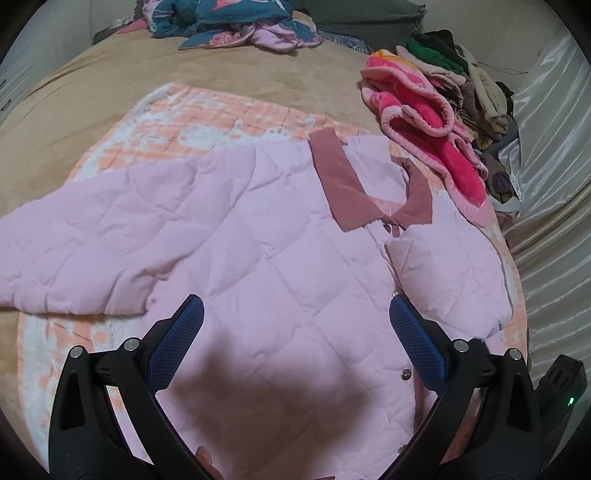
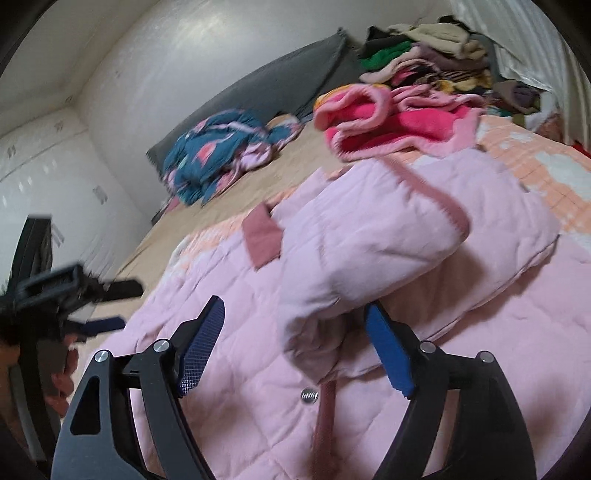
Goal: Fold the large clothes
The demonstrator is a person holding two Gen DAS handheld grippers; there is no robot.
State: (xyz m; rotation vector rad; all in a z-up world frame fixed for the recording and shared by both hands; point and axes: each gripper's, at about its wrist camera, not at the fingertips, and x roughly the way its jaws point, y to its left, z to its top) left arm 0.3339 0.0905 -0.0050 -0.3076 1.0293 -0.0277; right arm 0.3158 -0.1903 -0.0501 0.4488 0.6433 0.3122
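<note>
A pale pink quilted jacket [image 1: 258, 266] with a dusty-rose collar [image 1: 343, 184] lies front up on a peach checked blanket [image 1: 221, 118] on the bed. Its left sleeve [image 1: 74, 251] stretches out to the left; its right sleeve [image 1: 450, 273] is folded in over the front. My left gripper [image 1: 295, 317] is open and empty, hovering above the jacket's lower front. In the right wrist view my right gripper [image 2: 295, 317] is open above the jacket [image 2: 240, 332], with the folded sleeve's cuff [image 2: 321, 325] lying between the fingers, not clamped. The left gripper [image 2: 107, 306] shows at that view's left edge.
A bright pink fleece garment [image 1: 424, 122] lies right of the collar, with a pile of mixed clothes [image 1: 461, 74] behind it. A teal patterned quilt [image 1: 236, 22] and a grey pillow [image 2: 280, 85] lie at the bed's head. A satin curtain [image 1: 554, 184] hangs at right.
</note>
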